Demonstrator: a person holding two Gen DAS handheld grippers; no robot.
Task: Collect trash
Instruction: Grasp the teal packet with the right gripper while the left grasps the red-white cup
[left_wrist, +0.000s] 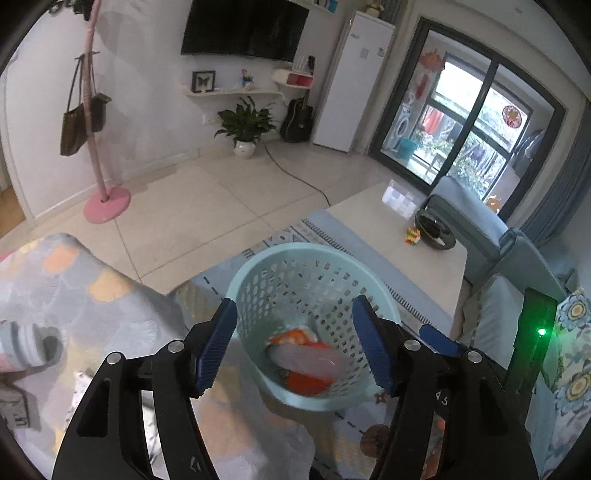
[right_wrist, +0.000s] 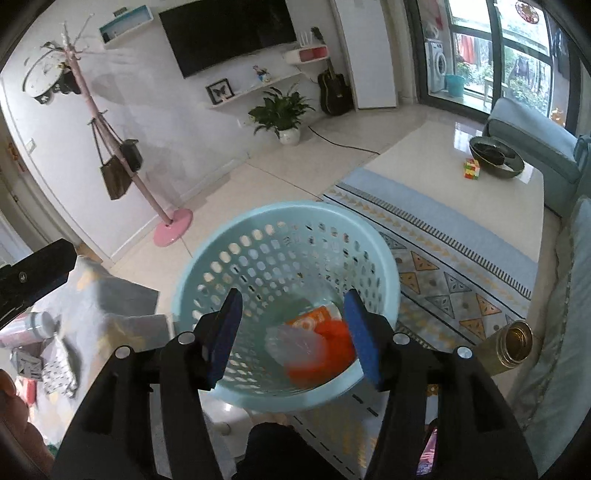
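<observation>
- Patterned grey-and-orange blanket (left_wrist: 92, 295) covers the surface at left; a white ribbed-neck plastic bottle (left_wrist: 26, 347) lies on it, probably trash not yet collected.
- Pale blue perforated plastic basket (right_wrist: 207, 258) stands on the rug, directly under both claws, placed to catch drops.
- Orange wrappers and a translucent plastic piece (right_wrist: 295, 343) lie in the basket bottom, blurred; trash is already inside.
- Left claw (left_wrist: 295, 347) hovers over the basket, blue pads spread wide, holding nothing.
- Right claw (right_wrist: 293, 336) is likewise spread and unloaded above the basket, consistent with a release.
- Brass-coloured cylindrical container (right_wrist: 513, 347) lies near the sofa edge.
</observation>
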